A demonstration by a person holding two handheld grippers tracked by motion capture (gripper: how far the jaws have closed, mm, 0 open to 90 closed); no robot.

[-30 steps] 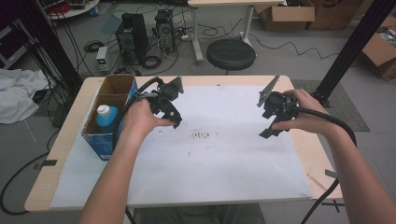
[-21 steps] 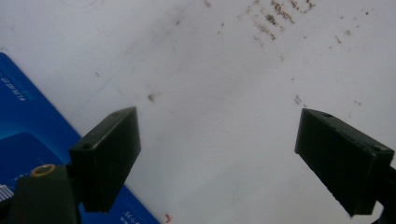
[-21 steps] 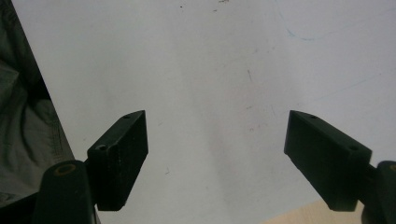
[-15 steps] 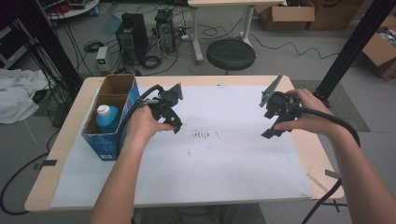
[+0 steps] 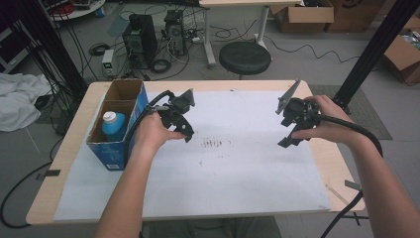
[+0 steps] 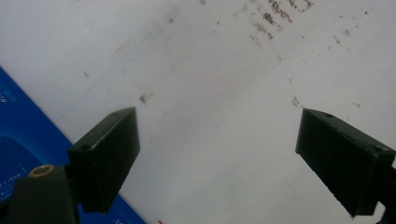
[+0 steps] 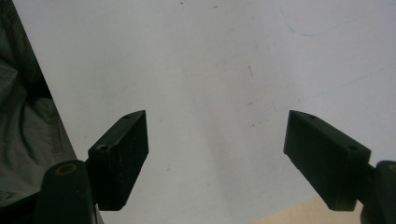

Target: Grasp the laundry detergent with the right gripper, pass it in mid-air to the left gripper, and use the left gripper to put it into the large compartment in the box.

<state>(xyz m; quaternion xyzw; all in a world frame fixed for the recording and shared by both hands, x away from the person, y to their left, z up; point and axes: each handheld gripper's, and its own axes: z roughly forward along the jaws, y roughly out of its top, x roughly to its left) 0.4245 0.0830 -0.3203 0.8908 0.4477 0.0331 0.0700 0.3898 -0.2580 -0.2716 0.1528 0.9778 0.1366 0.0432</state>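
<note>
My left gripper (image 5: pixel 184 130) hangs over the white sheet (image 5: pixel 237 168), just right of a blue cardboard box (image 5: pixel 113 148). Its jaws are open with nothing between them. In the left gripper view that gripper (image 6: pixel 219 140) looks down on bare sheet, with the blue box (image 6: pixel 18 135) at the lower left and brown specks (image 6: pixel 275 14) at the top. My right gripper (image 5: pixel 289 140) is held over the sheet's right part, also open and empty. In the right gripper view it (image 7: pixel 217 140) faces plain sheet (image 7: pixel 210 70).
A blue bottle with a white cap (image 5: pixel 113 124) stands inside the box. A patch of dark marks (image 5: pixel 213 144) sits mid-sheet between the grippers. The wooden table edge (image 7: pixel 289 212) lies close under the right gripper. A black stool (image 5: pixel 245 57) stands beyond the table.
The left hand has drifted slightly to the right, away from the box. The right hand has kept still. Both pairs of jaws look as wide as before.
</note>
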